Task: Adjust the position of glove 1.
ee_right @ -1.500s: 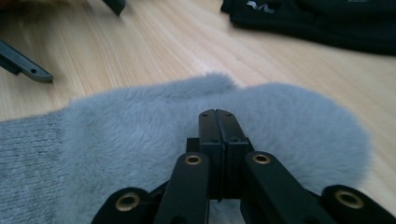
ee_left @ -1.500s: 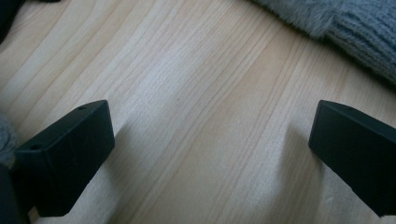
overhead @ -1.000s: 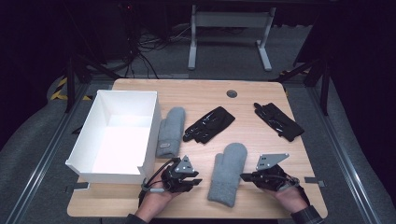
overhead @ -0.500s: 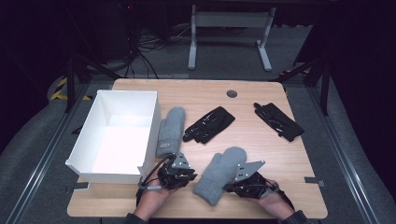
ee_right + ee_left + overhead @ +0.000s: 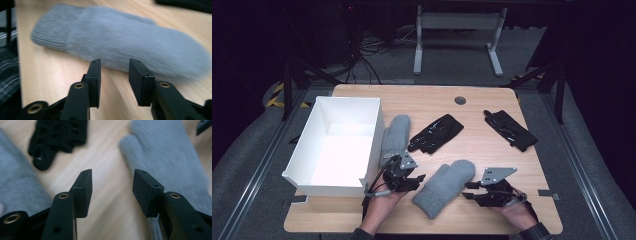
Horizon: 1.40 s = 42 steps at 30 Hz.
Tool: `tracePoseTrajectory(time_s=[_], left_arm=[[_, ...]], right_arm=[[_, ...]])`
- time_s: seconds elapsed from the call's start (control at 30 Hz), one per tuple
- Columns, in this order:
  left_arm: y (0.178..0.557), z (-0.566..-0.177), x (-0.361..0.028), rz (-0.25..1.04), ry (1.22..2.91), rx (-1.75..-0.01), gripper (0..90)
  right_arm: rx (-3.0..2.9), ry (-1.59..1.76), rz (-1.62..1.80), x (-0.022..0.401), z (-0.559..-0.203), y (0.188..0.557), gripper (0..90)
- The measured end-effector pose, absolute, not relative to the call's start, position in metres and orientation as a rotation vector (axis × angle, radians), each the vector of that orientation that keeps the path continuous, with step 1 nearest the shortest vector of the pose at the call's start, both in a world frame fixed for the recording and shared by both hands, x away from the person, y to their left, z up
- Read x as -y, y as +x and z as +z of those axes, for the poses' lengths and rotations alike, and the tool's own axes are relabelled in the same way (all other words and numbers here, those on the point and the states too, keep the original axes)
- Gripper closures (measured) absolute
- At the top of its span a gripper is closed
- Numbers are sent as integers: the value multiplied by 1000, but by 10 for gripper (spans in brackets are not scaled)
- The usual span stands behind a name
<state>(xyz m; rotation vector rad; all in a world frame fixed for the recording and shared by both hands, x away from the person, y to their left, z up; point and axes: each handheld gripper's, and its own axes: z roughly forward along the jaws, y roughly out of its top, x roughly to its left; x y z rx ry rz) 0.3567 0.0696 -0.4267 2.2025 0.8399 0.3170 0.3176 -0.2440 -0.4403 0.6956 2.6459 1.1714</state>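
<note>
A grey mitten point(image 5: 444, 187) lies slantwise on the wooden table point(image 5: 472, 107) between my two grippers. My left gripper point(image 5: 418, 179) is at its cuff side, my right gripper point(image 5: 468, 190) beside its rounded tip. Both sets of jaws have just been opening. In the left gripper view the left gripper point(image 5: 112, 187) is open over bare wood, with the mitten point(image 5: 170, 157) just to the right. In the right gripper view the right gripper point(image 5: 115, 72) is open, just short of the mitten point(image 5: 125, 42), and nothing lies between the pads.
A second grey mitten point(image 5: 396, 134) lies against the white box point(image 5: 307, 150) at the left. One black glove point(image 5: 436, 133) rests mid-table, another point(image 5: 510, 130) at the right. A round grommet hole point(image 5: 460, 100) sits near the far edge.
The grey mitten has swung from upright to a slant, its tip to the right. Both grippers' jaws have opened, and the right gripper has drawn back to the right of it.
</note>
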Motion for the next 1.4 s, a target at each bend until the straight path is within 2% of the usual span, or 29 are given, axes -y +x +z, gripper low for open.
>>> tracePoseTrajectory(time_s=[0.27,0.4,0.6,0.87,0.97,1.17,1.4], left_arm=[[394,-417,-65,407,2172,-974,485],[414,-417,-70,435,2154,-1033,482],[439,-420,-74,461,2128,-1131,493],[452,-433,-67,513,2209,-1206,515],[456,-445,-64,559,2259,-1244,582],[458,-446,-68,547,2234,-1294,833],[453,-435,-70,561,2197,-1291,871]], right_arm=[[-2564,846,1105,280,-448,336,406],[-2532,881,1093,294,-452,341,347],[-2501,934,1082,307,-455,345,320],[-2485,948,1063,310,-458,347,304],[-2471,951,1065,311,-457,347,304],[-2467,951,1059,311,-456,347,308],[-2471,947,1051,311,-457,348,312]])
